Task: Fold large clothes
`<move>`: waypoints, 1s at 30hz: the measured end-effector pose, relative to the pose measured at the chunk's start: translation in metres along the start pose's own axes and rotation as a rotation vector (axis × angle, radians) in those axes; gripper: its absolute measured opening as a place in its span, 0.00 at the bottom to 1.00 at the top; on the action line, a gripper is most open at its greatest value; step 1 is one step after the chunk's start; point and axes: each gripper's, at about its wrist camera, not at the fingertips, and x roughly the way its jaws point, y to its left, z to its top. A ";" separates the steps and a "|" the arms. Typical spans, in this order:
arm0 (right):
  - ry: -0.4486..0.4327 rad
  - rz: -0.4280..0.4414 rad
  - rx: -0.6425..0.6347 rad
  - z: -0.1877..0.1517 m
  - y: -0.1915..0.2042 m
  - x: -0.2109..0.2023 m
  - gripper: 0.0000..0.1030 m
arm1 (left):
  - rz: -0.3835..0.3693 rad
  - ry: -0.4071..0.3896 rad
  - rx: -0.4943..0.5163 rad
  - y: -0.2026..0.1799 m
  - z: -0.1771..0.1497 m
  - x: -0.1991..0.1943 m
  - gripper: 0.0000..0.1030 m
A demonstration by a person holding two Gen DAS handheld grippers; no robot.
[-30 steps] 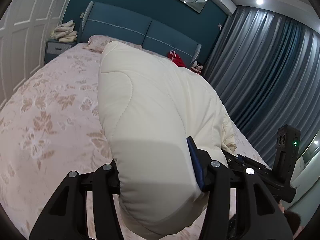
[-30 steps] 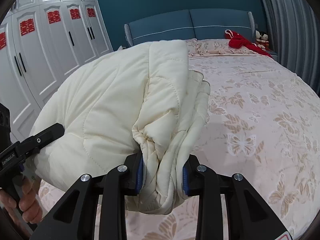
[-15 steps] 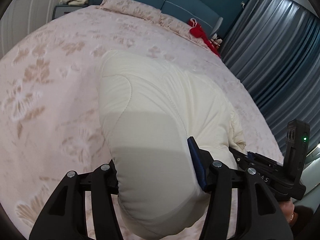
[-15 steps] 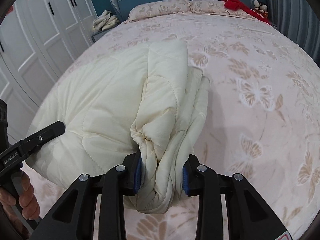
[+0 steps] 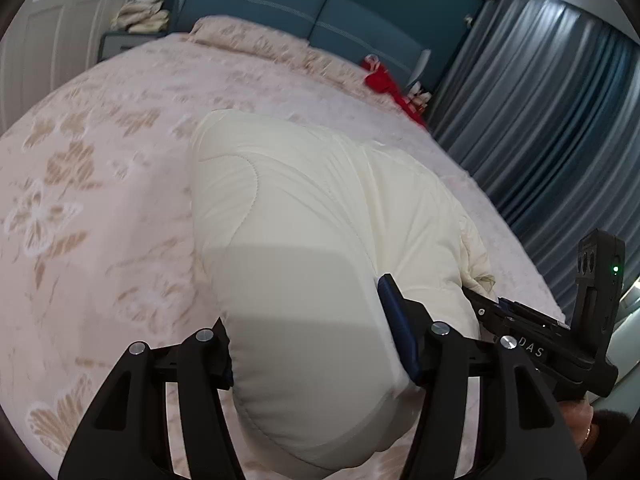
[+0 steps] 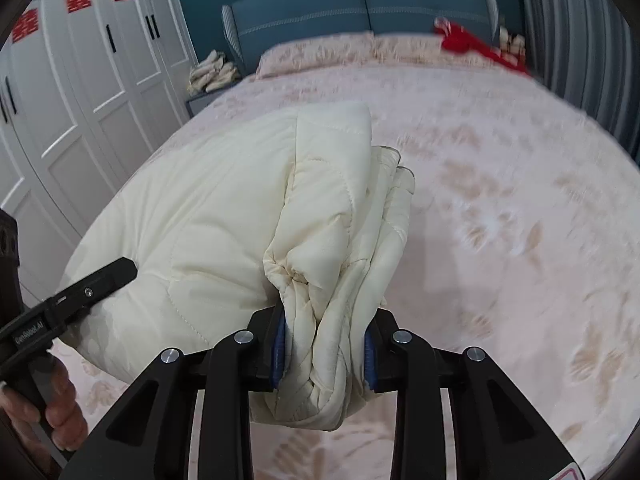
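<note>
Left wrist view: the left gripper (image 5: 316, 344) has a thick padded fold of a cream quilted jacket (image 5: 320, 216) between its fingers; the blue pad on the right finger presses into the fabric, and the jaws are easing wider with the bulk still filling the gap. The jacket spreads forward from that grip across the bed (image 5: 100, 168), whose cover is pale pink with a tan floral print. To the right, the right gripper (image 5: 472, 300) reaches into the jacket's other end, where the cloth bunches into folds.

The right wrist view shows that gripper (image 6: 326, 344) pinching a bunched, many-layered edge of the jacket (image 6: 208, 208) between both blue pads, the jaws narrow and drawing in on it. The bundle hangs a little below the fingers, over the bed (image 6: 500, 200). At the left edge a person's hand (image 6: 52, 408) wraps the handle of the left gripper (image 6: 116, 270), its finger lying against the jacket's smooth side.

At the far end of the bed are a blue headboard (image 6: 360, 8), pillows in the same print and a red cloth (image 6: 472, 42). White wardrobe doors (image 6: 100, 60) stand to the left and grey-blue curtains (image 5: 540, 120) to the right
</note>
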 end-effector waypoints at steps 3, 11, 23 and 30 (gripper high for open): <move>0.058 -0.023 0.004 -0.009 -0.010 0.017 0.28 | -0.005 -0.004 0.032 -0.010 0.000 0.008 0.55; 0.158 0.096 0.184 -0.039 -0.051 0.039 0.57 | 0.070 0.092 -0.047 0.017 -0.042 0.043 0.77; 0.107 0.010 0.170 -0.007 -0.060 -0.029 0.23 | 0.521 0.089 0.126 -0.011 -0.018 -0.033 0.80; 0.095 -0.050 0.021 0.033 -0.018 -0.009 0.09 | 0.669 0.120 0.141 -0.049 0.009 -0.009 0.78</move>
